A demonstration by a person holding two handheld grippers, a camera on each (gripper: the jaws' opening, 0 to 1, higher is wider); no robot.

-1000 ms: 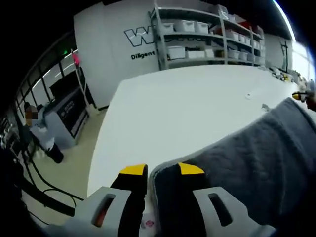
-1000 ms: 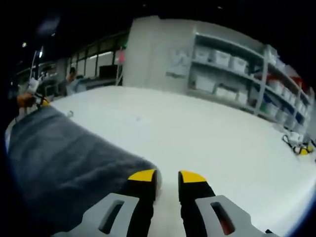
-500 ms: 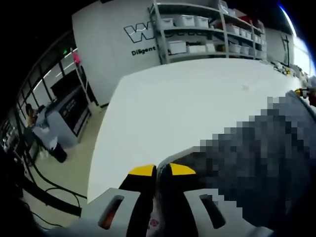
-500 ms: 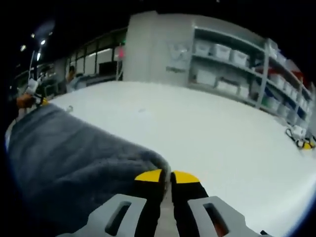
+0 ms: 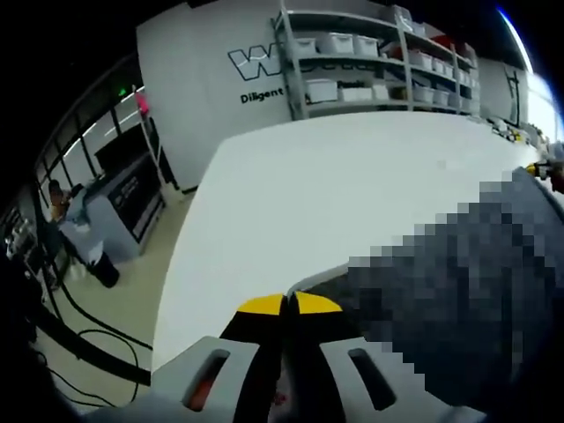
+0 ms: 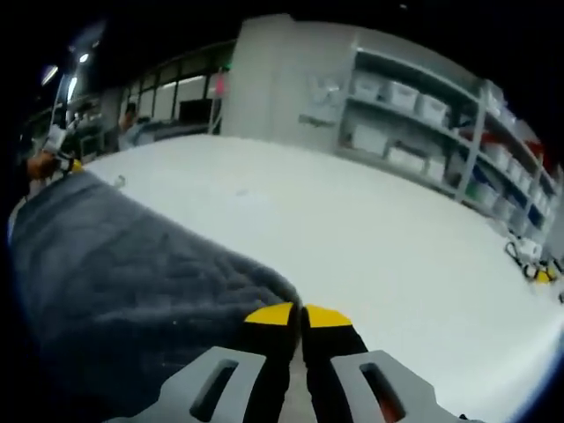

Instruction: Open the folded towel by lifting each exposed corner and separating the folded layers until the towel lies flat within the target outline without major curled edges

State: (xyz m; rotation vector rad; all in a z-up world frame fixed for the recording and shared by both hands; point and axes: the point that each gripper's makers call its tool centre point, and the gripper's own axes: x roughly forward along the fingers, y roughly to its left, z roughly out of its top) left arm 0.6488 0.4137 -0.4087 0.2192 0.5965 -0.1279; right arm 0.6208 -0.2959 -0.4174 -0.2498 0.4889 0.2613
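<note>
The left gripper [image 5: 290,304] has its jaws pressed together on a corner of the grey towel [image 6: 115,273], near the white table's [image 5: 335,185] left edge. The right gripper [image 6: 298,313] pinches the opposite corner the same way, further in on the table. If either thin pinch slips or catches both layers, lifting could drag the fold along and leave a curled edge.

- Setting: industrial lab or workshop hall, not a home.
- Wide white counter [image 5: 352,185] stretches ahead of the jaws.
- Beyond its far edge: grey metal shelving [image 5: 370,62] stacked with white storage bins [image 6: 401,159].
- White wall with large printed lettering [image 5: 256,70], up left of the jaws.
- Left, past the counter edge: equipment cabinet [image 5: 132,198], black cables on the floor [image 5: 79,339], a person [image 5: 75,233] standing nearby.
</note>
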